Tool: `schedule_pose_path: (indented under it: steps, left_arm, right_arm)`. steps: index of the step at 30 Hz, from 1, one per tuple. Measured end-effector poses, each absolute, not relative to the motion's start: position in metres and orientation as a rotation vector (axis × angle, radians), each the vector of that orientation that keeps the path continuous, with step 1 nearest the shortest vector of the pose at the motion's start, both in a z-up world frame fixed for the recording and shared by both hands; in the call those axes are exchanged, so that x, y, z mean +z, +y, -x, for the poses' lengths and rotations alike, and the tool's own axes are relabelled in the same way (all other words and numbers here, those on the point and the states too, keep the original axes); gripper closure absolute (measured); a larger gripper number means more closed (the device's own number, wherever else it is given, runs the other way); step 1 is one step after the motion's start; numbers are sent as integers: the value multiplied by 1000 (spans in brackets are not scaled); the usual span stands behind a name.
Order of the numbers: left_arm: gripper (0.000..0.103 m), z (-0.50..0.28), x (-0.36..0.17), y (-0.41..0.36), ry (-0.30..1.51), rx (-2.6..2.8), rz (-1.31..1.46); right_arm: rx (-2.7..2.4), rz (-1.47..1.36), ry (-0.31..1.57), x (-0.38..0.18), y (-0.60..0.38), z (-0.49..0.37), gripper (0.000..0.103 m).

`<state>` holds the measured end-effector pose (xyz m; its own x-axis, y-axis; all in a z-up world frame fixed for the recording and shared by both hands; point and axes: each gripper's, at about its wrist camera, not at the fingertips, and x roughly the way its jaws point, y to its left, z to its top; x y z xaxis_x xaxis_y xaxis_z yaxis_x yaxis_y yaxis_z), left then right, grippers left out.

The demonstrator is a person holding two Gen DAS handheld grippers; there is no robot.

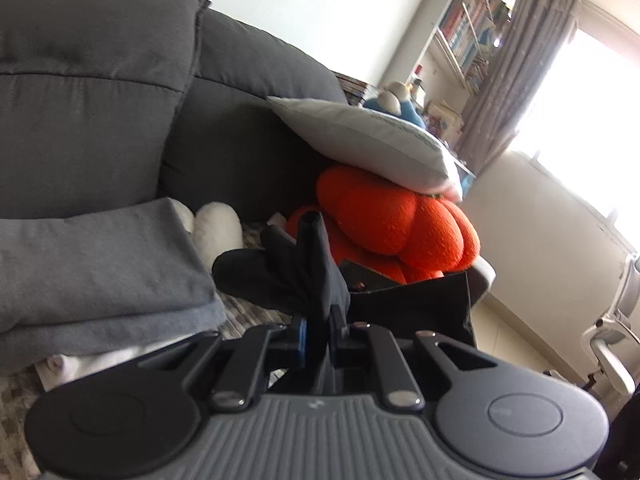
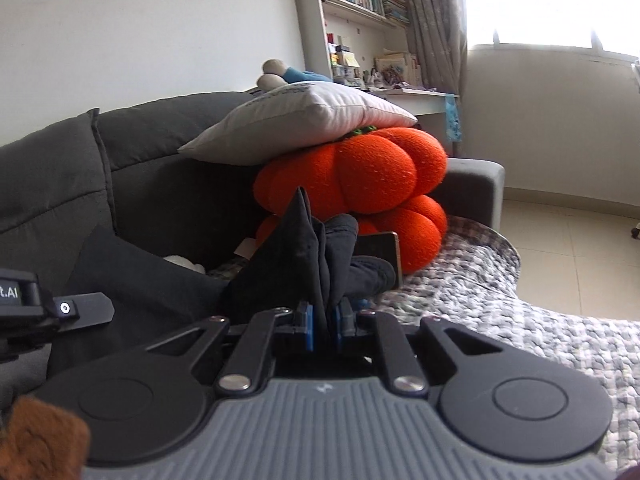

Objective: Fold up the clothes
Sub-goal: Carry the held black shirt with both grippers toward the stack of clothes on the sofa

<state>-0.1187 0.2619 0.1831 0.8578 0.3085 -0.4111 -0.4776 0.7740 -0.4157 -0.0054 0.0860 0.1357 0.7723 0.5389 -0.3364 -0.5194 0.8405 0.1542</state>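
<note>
Evidently both the left gripper (image 1: 318, 330) and right gripper (image 2: 326, 326) pinch bunched edges of the black garment (image 1: 316, 268) rising at centre frame.

left gripper (image 1: 319, 330): ribbed grey body | two black round discs | black linkage arms, silver pivot screws | blue pads (image 1: 303, 332) | right gripper (image 2: 325, 326): same

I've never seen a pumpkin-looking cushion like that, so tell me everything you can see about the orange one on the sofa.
The orange cushion is plush, with a fuzzy knit-looking surface and rounded bulging lobes like a pumpkin; a bit of green shows on top. It sits at the end of the grey sofa, near the armrest. A white pillow lies on top of it. In front of it, partly hiding its lower part, is the black garment that both grippers pinch.
</note>
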Motion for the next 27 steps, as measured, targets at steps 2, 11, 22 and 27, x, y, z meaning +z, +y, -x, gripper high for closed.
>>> schedule_pose_path:
  steps: [2, 11, 22, 27]
  left_arm:
    - [93, 128, 189, 277, 302, 470, 567]
    - [93, 193, 209, 350, 154, 598, 752]
    - [94, 242, 177, 426, 109, 755, 945]
    - [99, 255, 167, 450, 99, 817, 988]
  right_arm:
    - [619, -42, 379, 143, 103, 3, 90]
    - [907, 13, 378, 176, 200, -1, 91]
    - [1148, 105, 548, 179, 319, -18, 91]
    - [1126, 133, 649, 159, 338, -28, 90]
